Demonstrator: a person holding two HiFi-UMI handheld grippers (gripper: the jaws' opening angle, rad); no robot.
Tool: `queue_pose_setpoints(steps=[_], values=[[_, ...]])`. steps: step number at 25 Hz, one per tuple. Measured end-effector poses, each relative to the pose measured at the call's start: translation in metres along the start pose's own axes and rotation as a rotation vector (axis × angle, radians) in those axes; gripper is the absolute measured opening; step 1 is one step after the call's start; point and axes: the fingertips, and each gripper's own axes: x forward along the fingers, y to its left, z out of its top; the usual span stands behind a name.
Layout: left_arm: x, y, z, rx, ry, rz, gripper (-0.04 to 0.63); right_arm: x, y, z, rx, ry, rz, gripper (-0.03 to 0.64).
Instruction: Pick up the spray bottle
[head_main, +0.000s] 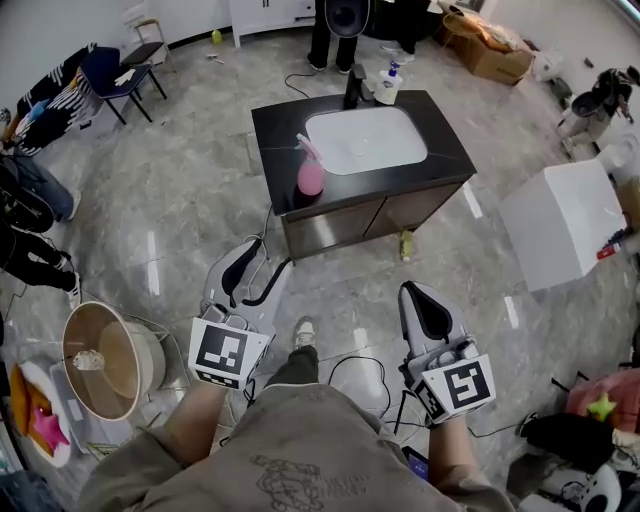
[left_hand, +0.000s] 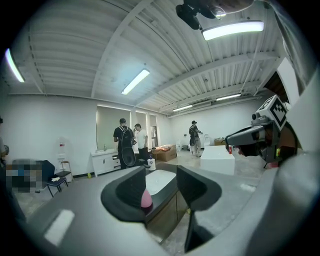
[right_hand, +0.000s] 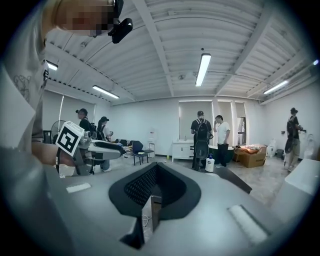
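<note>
Bottle: pink spray bottle (head_main: 310, 172) stands on the counter (head_main: 275, 125), at its near-left corner, just beside the left rim of the sink (head_main: 365, 140).
Axis: upright, long axis vertical, spray head on top; which way the nozzle faces is too small to tell.
Writing: any print on the bottle is too small to read; the only clear marks are the black-and-white square markers on the gripper cubes.
Counter: black top on a dark cabinet, white basin sunk in it; a black faucet (head_main: 352, 88) and a white pump bottle (head_main: 388, 84) stand at the counter's far edge, its label unreadable.
Left gripper (head_main: 264, 260): held over the floor on the near side of the counter, well apart from the bottle. Jaws spread and empty; in its own view the bottle shows far off through the gap.
Right gripper (head_main: 420, 298): also on the counter's near side, off its right corner, jaws pressed together with nothing between them.
People: two people (left_hand: 129, 145) stand beyond the counter's far edge.
White box (head_main: 560, 225): on the floor to the counter's right.
</note>
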Motion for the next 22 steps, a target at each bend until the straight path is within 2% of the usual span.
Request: queue_pose_setpoints(steps=[9, 22], values=[[0.080, 0.067, -0.002, -0.016, 0.033, -0.011, 0.184, 0.095, -0.041, 0.023, -0.017, 0.025, -0.006, 0.029], [0.134, 0.101, -0.002, -0.015, 0.037, 0.014, 0.184, 0.154, -0.080, 0.029, -0.046, 0.053, 0.018, 0.029]])
